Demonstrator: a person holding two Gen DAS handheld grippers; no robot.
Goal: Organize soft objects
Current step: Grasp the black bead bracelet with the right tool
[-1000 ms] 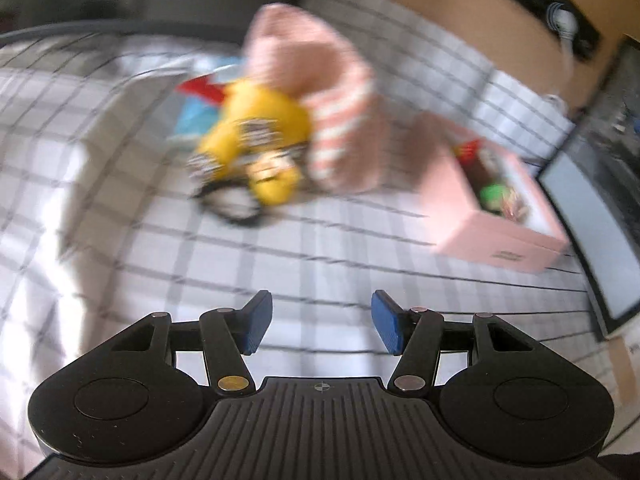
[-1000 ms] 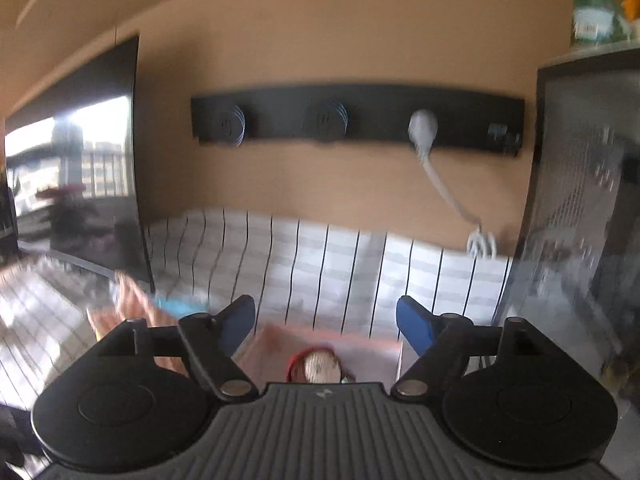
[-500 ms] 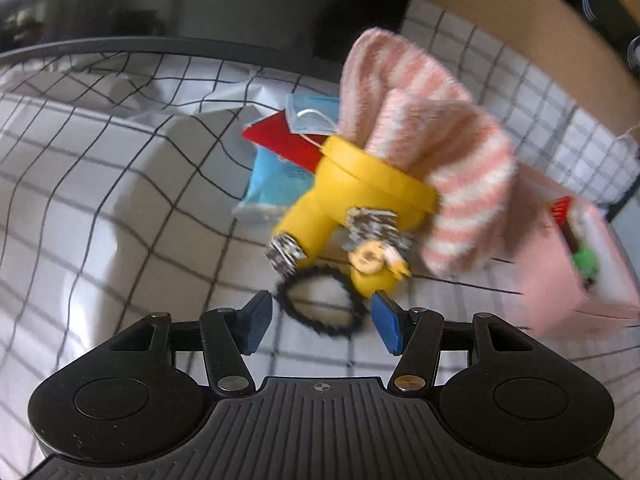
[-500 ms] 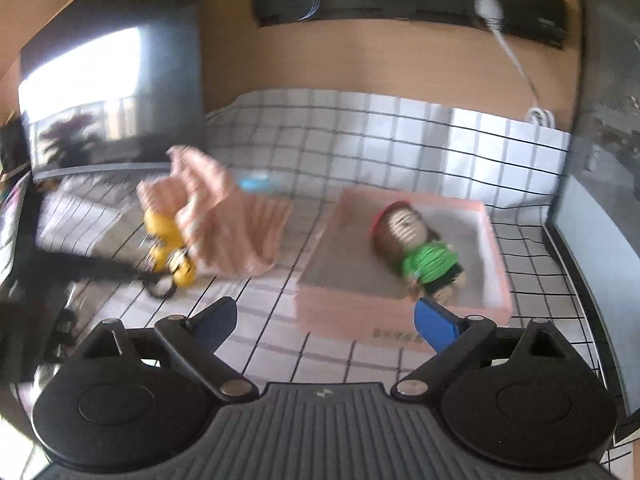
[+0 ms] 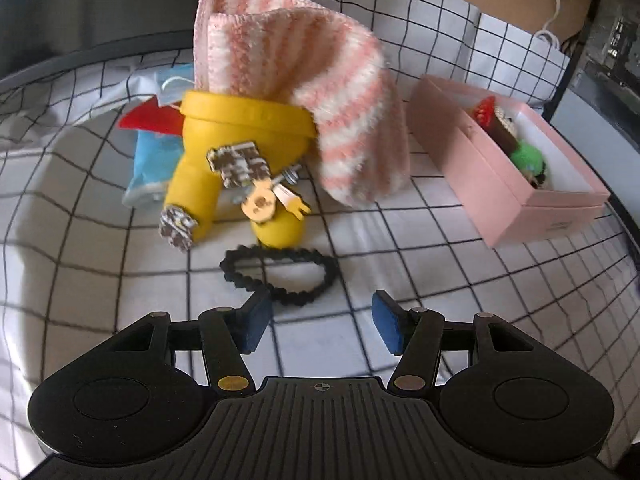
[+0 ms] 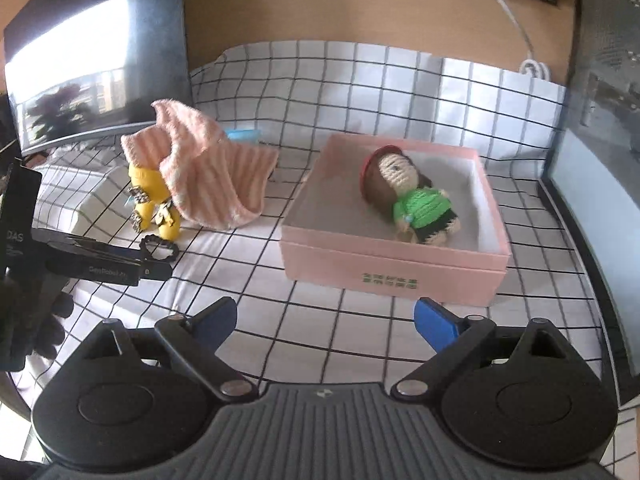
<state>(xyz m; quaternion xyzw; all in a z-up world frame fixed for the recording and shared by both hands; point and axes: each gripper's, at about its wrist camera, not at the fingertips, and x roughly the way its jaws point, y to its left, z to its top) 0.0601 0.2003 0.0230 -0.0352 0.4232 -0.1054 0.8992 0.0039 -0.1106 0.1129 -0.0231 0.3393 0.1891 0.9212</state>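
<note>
A black hair tie (image 5: 280, 276) lies on the checked cloth just ahead of my left gripper (image 5: 322, 326), which is open and empty; its left fingertip overlaps the tie's near edge in the picture. Behind the tie a yellow soft toy (image 5: 236, 164) lies under a pink striped towel (image 5: 304, 92). A pink box (image 6: 394, 220) holds a crocheted doll in green (image 6: 408, 196). My right gripper (image 6: 324, 320) stands wide open and empty, short of the box's front wall. In the right wrist view the left gripper (image 6: 100, 264) reaches in beside the hair tie (image 6: 160, 248).
A blue packet (image 5: 154, 156), a red piece (image 5: 150, 122) and a face mask (image 5: 172, 88) lie behind the toy. A dark monitor (image 6: 96, 52) stands at the back left, a dark panel (image 6: 600, 160) on the right. A white cable (image 6: 516, 28) hangs down the wooden wall.
My left gripper has come closer to the hair tie and toy, rolling as it came. The right gripper tipped down from the wall to the box, and its jaws widened.
</note>
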